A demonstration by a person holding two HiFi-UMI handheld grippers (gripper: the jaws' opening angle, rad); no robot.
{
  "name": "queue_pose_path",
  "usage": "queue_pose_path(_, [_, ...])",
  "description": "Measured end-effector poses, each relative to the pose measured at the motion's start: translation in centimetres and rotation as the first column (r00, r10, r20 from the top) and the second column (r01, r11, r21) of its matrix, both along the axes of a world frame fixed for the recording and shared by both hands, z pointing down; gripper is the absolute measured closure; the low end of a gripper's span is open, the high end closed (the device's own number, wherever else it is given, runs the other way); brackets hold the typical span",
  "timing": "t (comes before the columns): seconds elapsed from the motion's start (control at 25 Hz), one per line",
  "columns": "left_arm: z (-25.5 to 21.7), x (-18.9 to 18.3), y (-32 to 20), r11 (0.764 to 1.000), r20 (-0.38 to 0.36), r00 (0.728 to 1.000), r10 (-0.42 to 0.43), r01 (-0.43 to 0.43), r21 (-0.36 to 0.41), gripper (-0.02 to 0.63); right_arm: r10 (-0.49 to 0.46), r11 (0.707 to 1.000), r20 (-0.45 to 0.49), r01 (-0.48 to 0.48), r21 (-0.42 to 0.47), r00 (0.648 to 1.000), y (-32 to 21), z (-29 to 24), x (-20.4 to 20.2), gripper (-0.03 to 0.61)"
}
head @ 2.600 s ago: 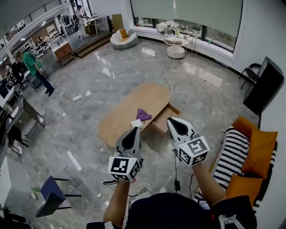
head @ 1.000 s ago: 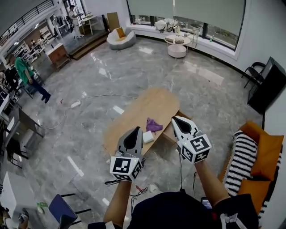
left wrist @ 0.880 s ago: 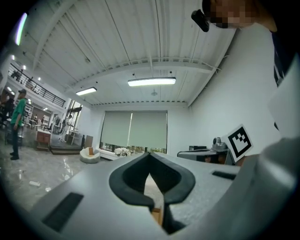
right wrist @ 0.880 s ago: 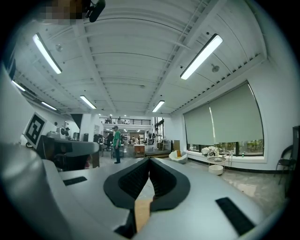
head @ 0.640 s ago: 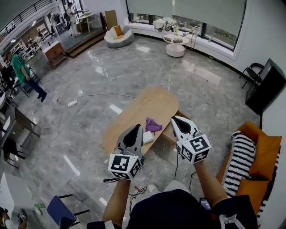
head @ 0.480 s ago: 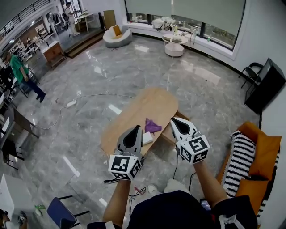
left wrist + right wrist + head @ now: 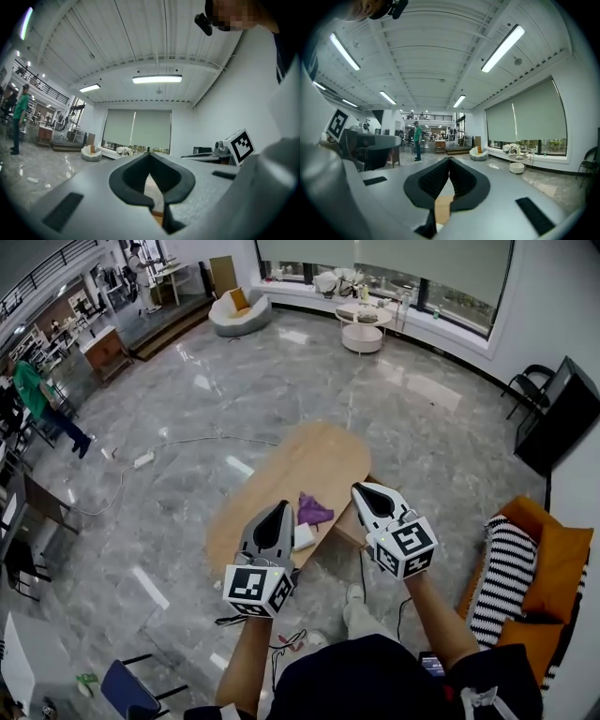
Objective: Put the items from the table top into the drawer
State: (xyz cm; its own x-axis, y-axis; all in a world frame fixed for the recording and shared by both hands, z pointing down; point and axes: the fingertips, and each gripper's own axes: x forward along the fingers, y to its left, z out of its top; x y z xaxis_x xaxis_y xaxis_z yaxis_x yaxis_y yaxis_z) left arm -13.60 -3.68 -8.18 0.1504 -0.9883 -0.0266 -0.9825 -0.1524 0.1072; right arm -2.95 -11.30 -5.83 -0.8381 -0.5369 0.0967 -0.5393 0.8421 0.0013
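Before picking anything up, poised with left gripper (image 7: 278,507) and right gripper (image 7: 359,489) jaws clenched, empty; ahead of and below them, crumpled purple cloth (image 7: 312,510), small white block (image 7: 304,537) on oval pale-wood worktop (image 7: 291,470). Next, probably: open, reach down.

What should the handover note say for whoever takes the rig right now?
Left hand-held gripper: shut, empty, held in the air on the near side of the table.
Right hand-held gripper: shut, empty, in the air over the drawer side.
Things: the purple cloth and the small white object both lie on the table top near its near end. The drawer stands pulled out at the table's right side; its inside is mostly hidden.
Done: drawer is open.
Left: pick up the cloth and the white object and put both into the drawer.
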Motion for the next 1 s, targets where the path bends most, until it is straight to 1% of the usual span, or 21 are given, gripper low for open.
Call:
queue_pose_path(0.08, [0.0, -0.3, -1.4, 1.0, 0.004, 1.0, -0.009, 0.009, 0.003, 0.611, -0.006, 1.0, 0.001, 0.006, 0.005, 1.0, -1.5, 0.1, -0.3, 0.56])
queue_pose_path(0.2, [0.2, -0.7, -3.3, 1.0, -0.009, 1.0, -0.009, 0.009, -0.002, 0.611, -0.007, 1.0, 0.005, 0.007, -0.002, 1.0, -3.7, 0.1, -0.7, 0.56])
queue_pose_path(0.48, [1.5, -2.6, -6.7, 0.999, -0.01, 0.999, -0.031, 0.031, -0.009, 0.611, -0.033, 0.999, -0.003, 0.033, -0.01, 0.999, -6.8, 1.6, -2.4, 0.56])
queue_pose_path(0.72, [4.4, -3.6, -9.4, 1.0, -0.002, 1.0, -0.03, 0.03, 0.003, 0.611, -0.051, 0.999, -0.006, 0.051, 0.005, 0.999, -8.9, 4.8, -3.6, 0.56])
queue_pose_path(1.0, [9.4, -3.9, -11.4, 0.999, -0.005, 0.999, -0.042, 0.042, 0.006, 0.611, -0.042, 0.999, -0.004, 0.042, -0.001, 0.999, -10.8, 10.1, -3.6, 0.56])
